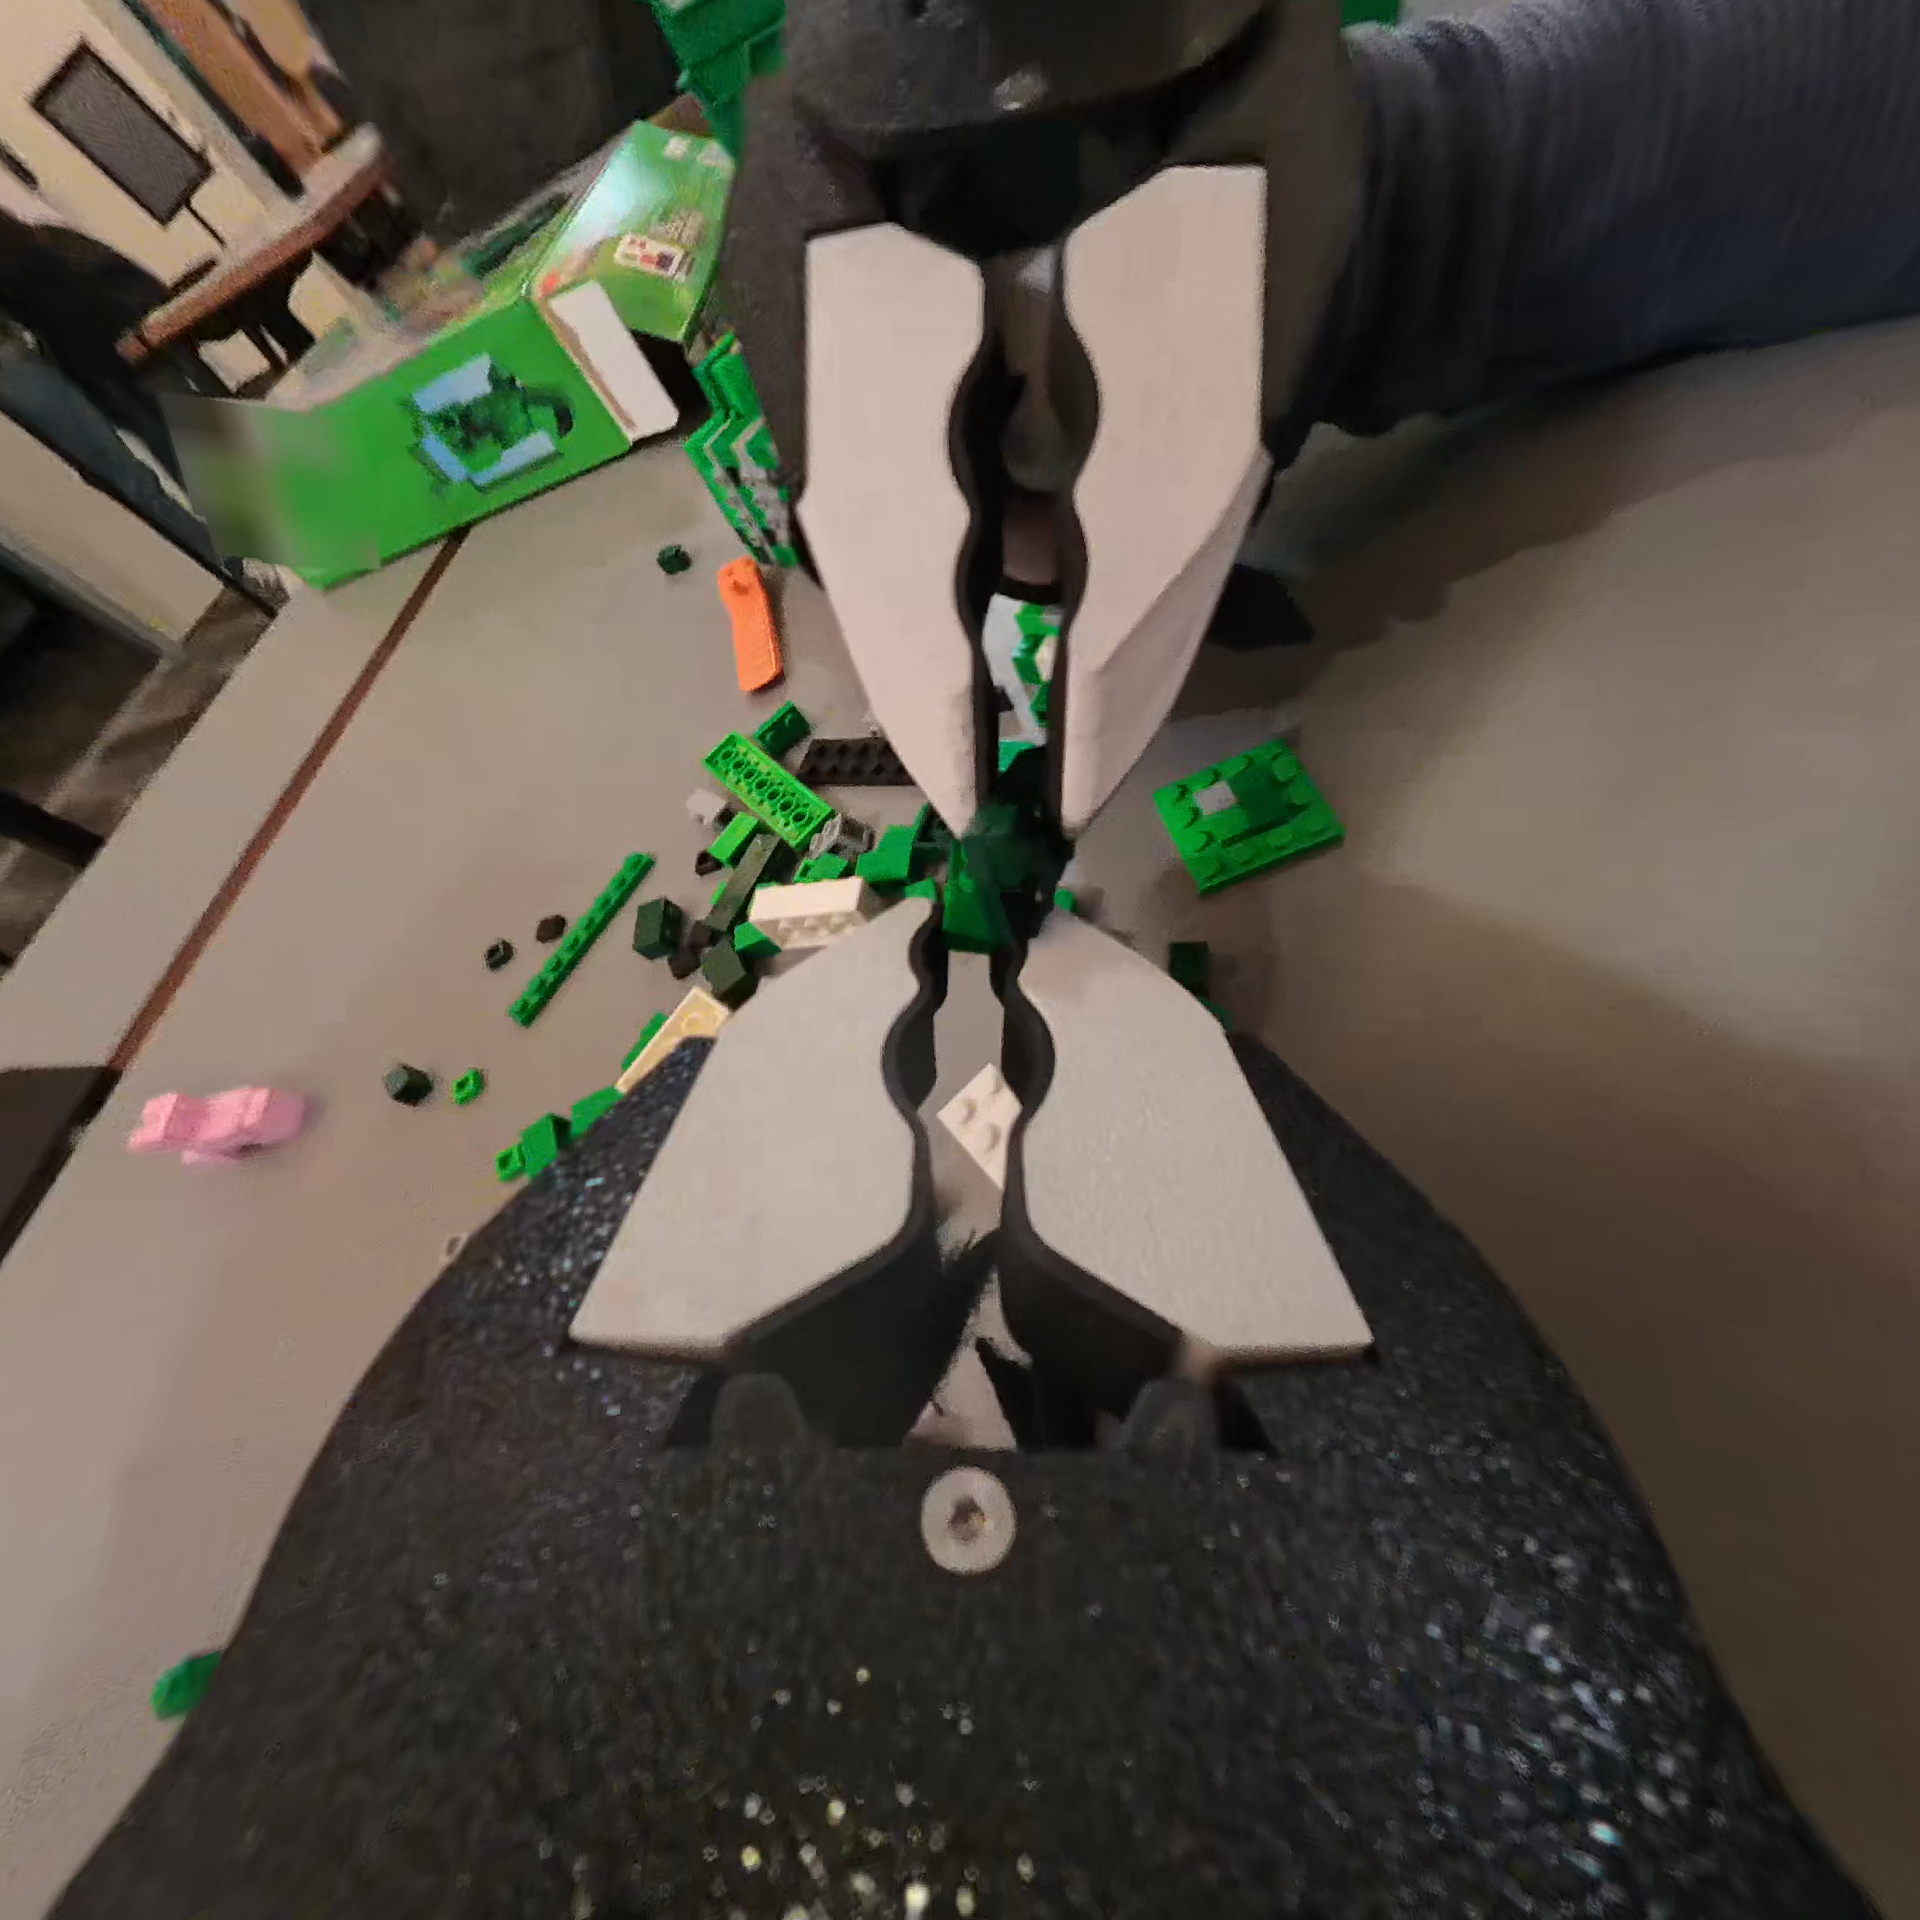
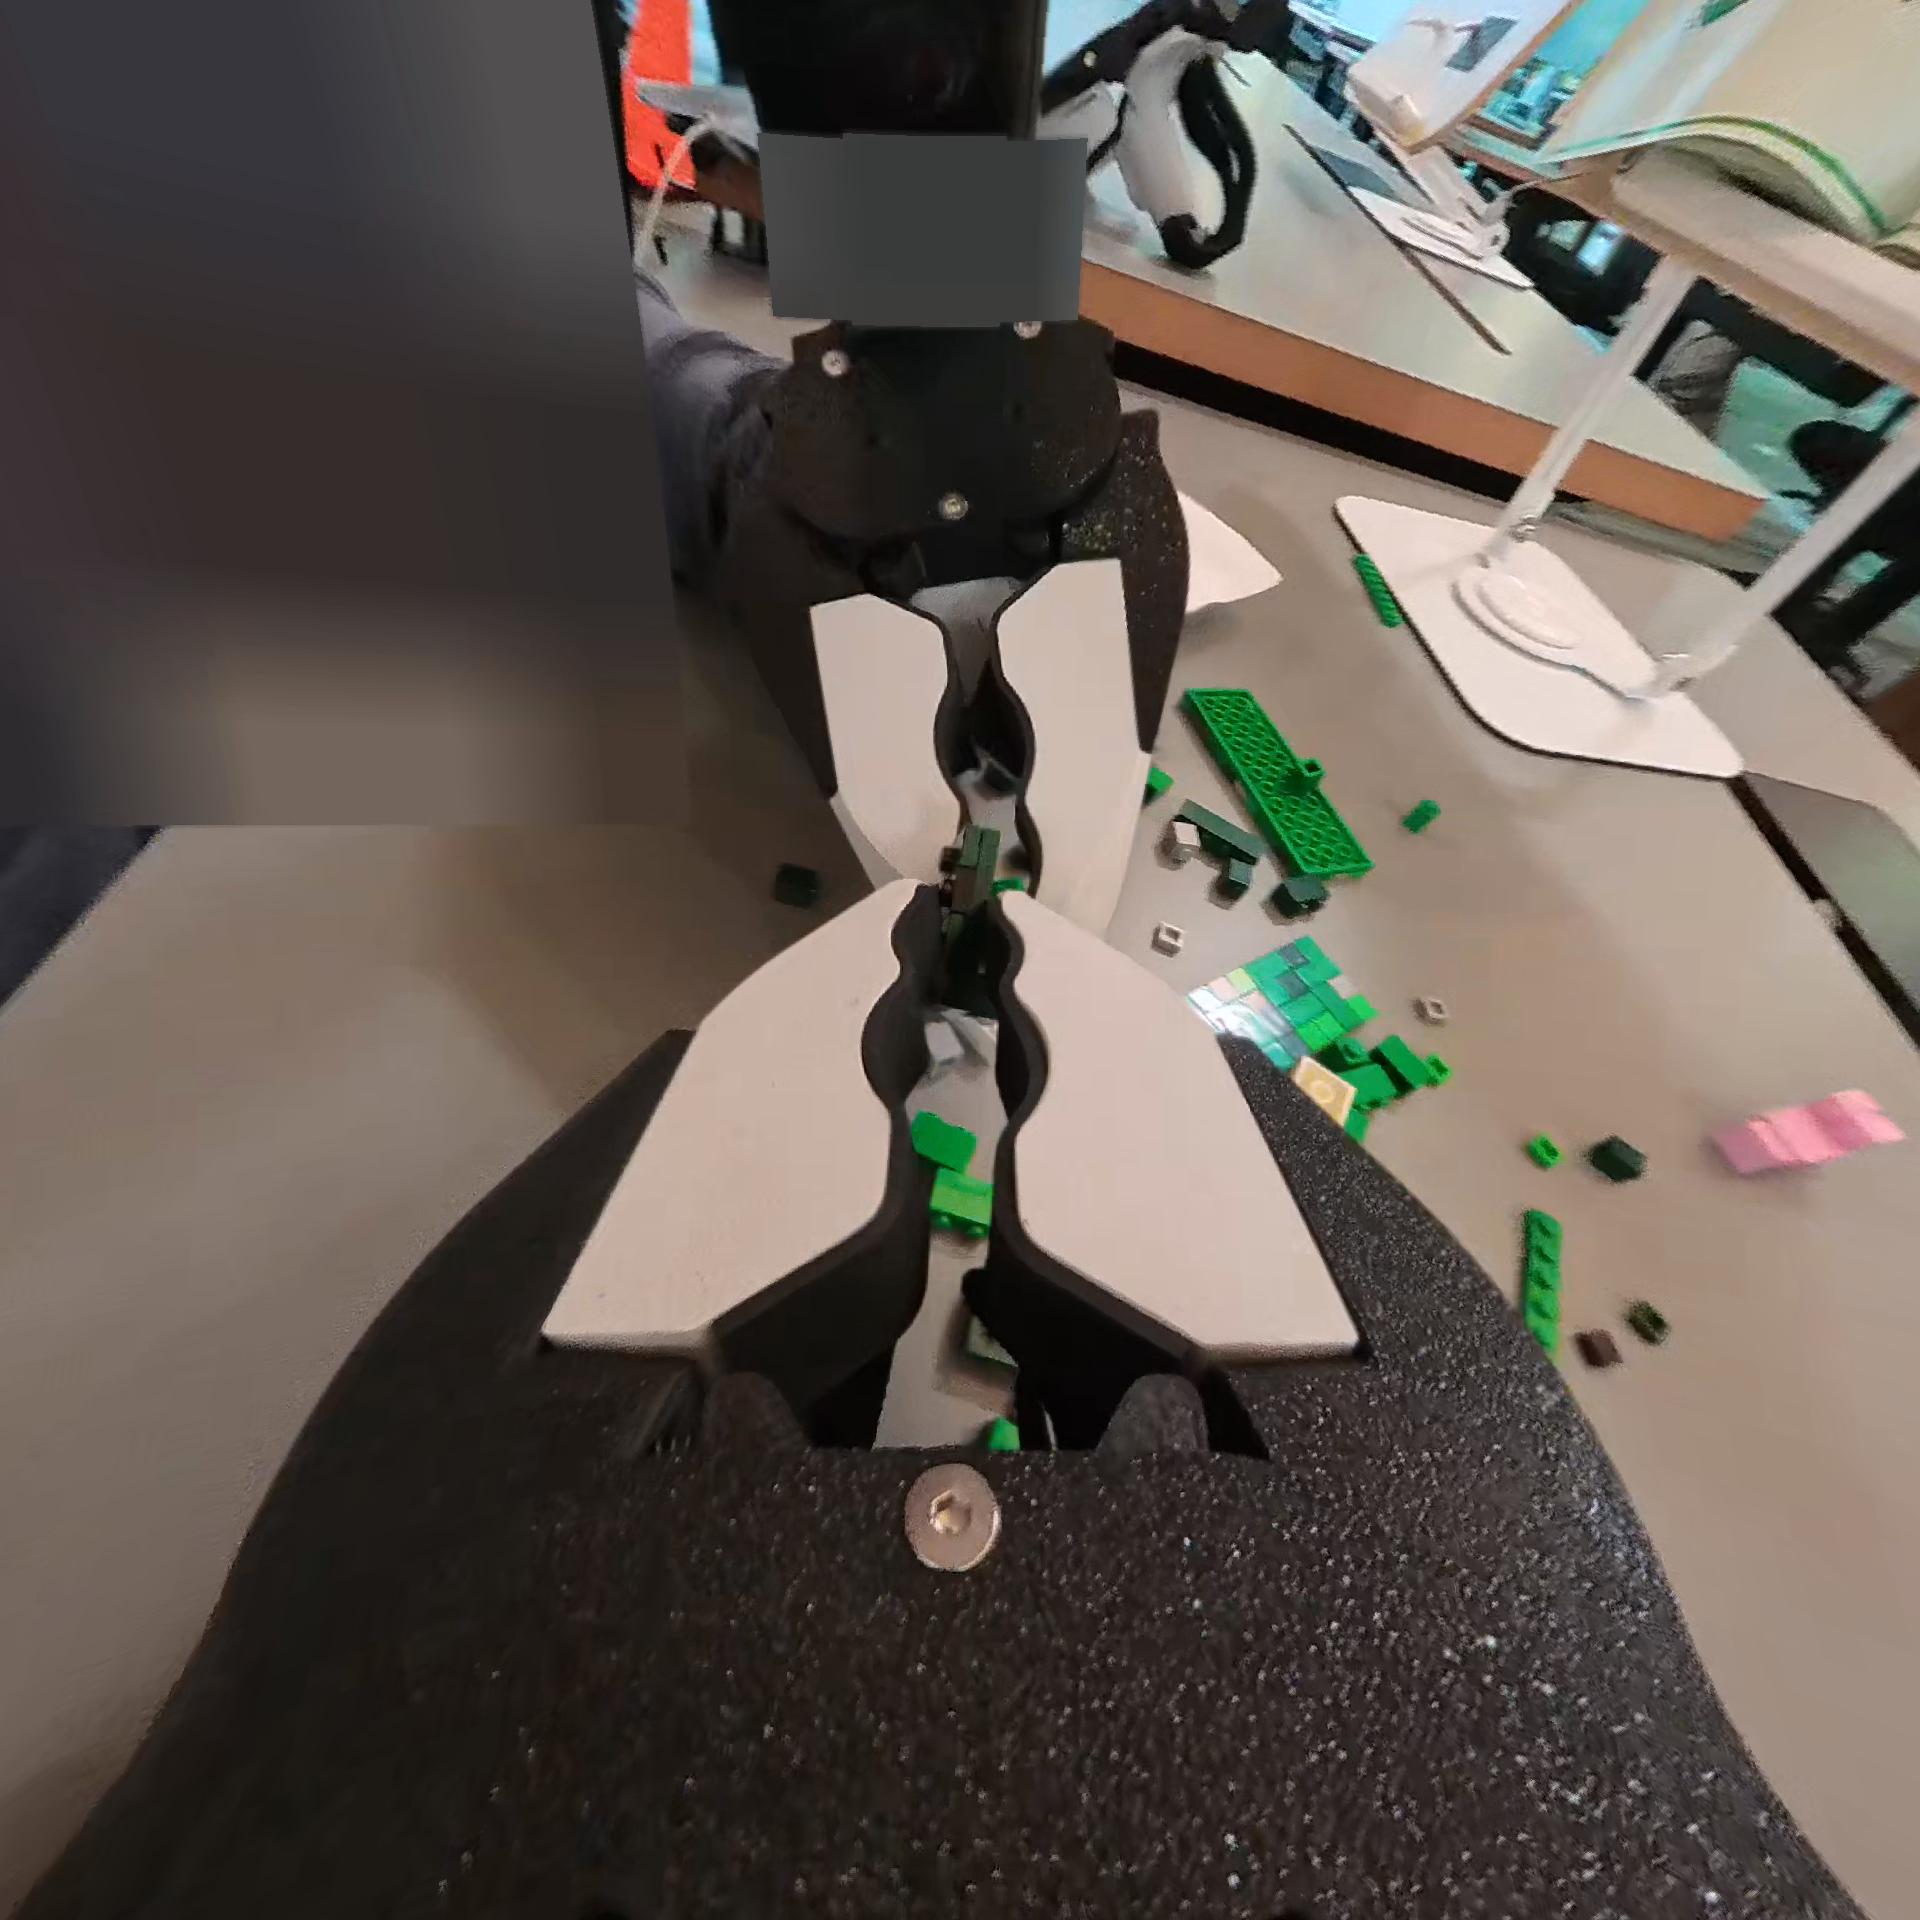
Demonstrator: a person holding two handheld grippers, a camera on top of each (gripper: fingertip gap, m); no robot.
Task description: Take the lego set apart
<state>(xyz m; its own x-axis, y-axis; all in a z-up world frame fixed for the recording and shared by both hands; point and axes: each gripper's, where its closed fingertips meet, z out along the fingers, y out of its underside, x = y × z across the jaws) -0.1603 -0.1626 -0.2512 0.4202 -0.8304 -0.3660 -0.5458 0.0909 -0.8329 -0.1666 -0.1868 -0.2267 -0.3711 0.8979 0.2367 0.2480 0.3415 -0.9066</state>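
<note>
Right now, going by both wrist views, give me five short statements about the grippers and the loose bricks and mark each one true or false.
1. Both grippers meet tip to tip on one small green lego piece. True: the left gripper and the right gripper both pinch it.
2. The pink piece is held between gripper fingers. False: it lies loose on the table, apart from both grippers.
3. An orange tool lies on the table beyond the brick pile. True.
4. The long green plate stands upright on its edge. False: it lies flat.
5. The green box sits on the floor. False: it rests on the table's far end.
</note>
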